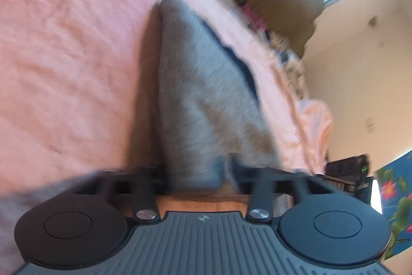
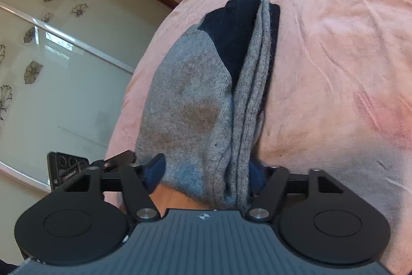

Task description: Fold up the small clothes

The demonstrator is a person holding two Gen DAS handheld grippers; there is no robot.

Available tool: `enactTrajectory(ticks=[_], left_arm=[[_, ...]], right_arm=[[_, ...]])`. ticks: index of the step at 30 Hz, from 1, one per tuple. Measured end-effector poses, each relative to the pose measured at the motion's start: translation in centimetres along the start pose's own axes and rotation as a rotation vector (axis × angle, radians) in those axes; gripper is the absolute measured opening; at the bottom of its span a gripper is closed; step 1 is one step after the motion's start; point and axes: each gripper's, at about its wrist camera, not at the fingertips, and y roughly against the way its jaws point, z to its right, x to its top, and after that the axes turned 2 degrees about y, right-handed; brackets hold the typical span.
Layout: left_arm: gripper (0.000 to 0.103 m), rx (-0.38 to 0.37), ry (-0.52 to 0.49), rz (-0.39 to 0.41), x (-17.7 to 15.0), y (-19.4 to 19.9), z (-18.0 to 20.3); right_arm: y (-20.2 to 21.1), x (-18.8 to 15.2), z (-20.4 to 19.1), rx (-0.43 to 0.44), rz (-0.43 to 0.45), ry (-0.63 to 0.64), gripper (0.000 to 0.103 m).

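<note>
Right wrist view: both ends of the grey sock are pinched, mid-fold over the pink bed.
Your right gripper and left gripper each clamp it; next, lay it flat, edges matched.

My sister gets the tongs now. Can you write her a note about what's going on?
Left tongs: shut on the grey sock, lifted over the pink blanket. That view is blurred.
Right tongs: shut on a sock bundle, grey with a dark navy part, also above the blanket.
Whether both tongs hold the same socks cannot be told.
Done: the socks are gathered in layers and gripped.
Left: finish the fold, lay them flat on the blanket, let go.
</note>
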Motion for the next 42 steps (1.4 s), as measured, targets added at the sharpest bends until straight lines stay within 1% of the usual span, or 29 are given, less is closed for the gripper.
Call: enactTrajectory(ticks=[1,2,5,7,9,10,11,12,13,14,15,16,17,18,20,23,24,25,26,28,30,32,35,36,37,39,40,41,42], left_arm=[[0.013,0.011,0.014,0.005,-0.2,-0.2,0.2],[0.013,0.030,-0.011,0.019,-0.6,0.2,1.0],[0.012,0.063,-0.137,0.030,-2.5,1.6,3.4],[0.012,0.136,-0.221,-0.004,-3.8,1.3,3.9],[0.014,0.151,-0.244,0.008,-4.0,1.7,3.4],[0.016,0.166,-0.237,0.005,-3.6,2.3,3.6],[0.019,0.186,-0.236,0.009,-3.3,3.0,4.0],[0.023,0.200,-0.245,0.038,-3.0,4.0,4.6],[0.027,0.211,-0.275,0.098,-2.9,5.5,5.3],[0.031,0.223,-0.315,0.157,-2.8,6.7,6.3],[0.046,0.239,-0.354,0.213,-2.6,7.3,7.5],[0.067,0.262,-0.384,0.266,-2.3,7.4,8.7],[0.076,0.282,-0.417,0.313,-2.2,7.0,9.7],[0.080,0.301,-0.466,0.338,-2.2,6.0,10.8],[0.080,0.382,-0.612,0.323,-2.6,2.1,12.7],[0.079,0.526,-0.741,0.204,-3.9,-4.2,12.3],[0.082,0.576,-0.784,0.206,-4.7,-5.5,11.6],[0.083,0.589,-0.839,0.248,-5.6,-5.9,11.3],[0.083,0.585,-0.854,0.265,-6.0,-5.8,11.0],[0.083,0.569,-0.824,0.257,-5.8,-5.1,10.9],[0.083,0.562,-0.826,0.247,-5.4,-5.2,11.0],[0.083,0.560,-0.835,0.252,-5.8,-5.3,10.9],[0.083,0.562,-0.839,0.266,-6.0,-5.8,11.1],[0.083,0.563,-0.838,0.268,-6.2,-5.7,11.1],[0.083,0.564,-0.837,0.268,-6.3,-5.7,11.2],[0.084,0.561,-0.842,0.266,-6.3,-5.8,11.2],[0.083,0.561,-0.845,0.266,-6.5,-5.5,11.2],[0.083,0.561,-0.845,0.267,-6.6,-5.5,11.2],[0.083,0.561,-0.845,0.267,-6.6,-5.4,11.2]], right_arm=[[0.0,-0.1,-0.1,-0.010,-0.003,0.028,0.020],[0.4,-0.2,-0.4,-0.020,0.000,0.052,0.020],[2.6,-1.1,-1.8,-0.070,0.019,0.175,0.020],[2.7,-1.8,-1.0,-0.107,-0.008,0.183,0.019],[2.6,-1.8,-0.1,-0.072,0.008,0.144,0.018],[2.7,-1.4,0.0,-0.064,0.003,0.125,0.028],[3.2,-0.8,-0.4,-0.079,0.024,0.117,0.049],[4.0,0.0,-1.0,-0.102,0.084,0.130,0.061],[5.0,0.8,-1.7,-0.119,0.148,0.158,0.073],[5.4,1.7,-2.5,-0.133,0.190,0.194,0.073],[5.3,2.8,-3.3,-0.151,0.219,0.222,0.072],[4.7,4.1,-4.1,-0.168,0.239,0.240,0.072],[3.8,5.4,-4.8,-0.175,0.251,0.259,0.072],[2.4,6.7,-5.5,-0.171,0.252,0.276,0.072],[-1.0,9.2,-6.3,-0.190,0.237,0.312,0.072],[-6.1,10.9,-6.9,-0.303,0.186,0.380,0.071],[-8.2,11.1,-6.1,-0.377,0.136,0.409,0.071],[-9.2,10.7,-5.1,-0.399,0.126,0.455,0.071],[-8.9,9.7,-4.1,-0.373,0.177,0.530,0.073],[-7.9,9.2,-3.4,-0.324,0.207,0.473,0.073],[-7.5,9.1,-4.4,-0.363,0.183,0.478,0.072],[-6.7,8.5,-5.9,-0.407,0.197,0.461,0.072],[-4.8,6.8,-7.4,-0.345,0.258,0.469,0.078],[-4.9,6.4,-7.5,-0.328,0.246,0.483,0.080],[-5.4,6.3,-7.3,-0.339,0.217,0.492,0.085],[-7.1,6.3,-5.2,-0.372,0.154,0.502,0.087],[-6.9,6.1,-4.4,-0.336,0.183,0.529,0.089],[-6.7,6.4,-4.2,-0.322,0.185,0.505,0.089],[-6.8,6.7,-4.5,-0.334,0.171,0.490,0.088]])
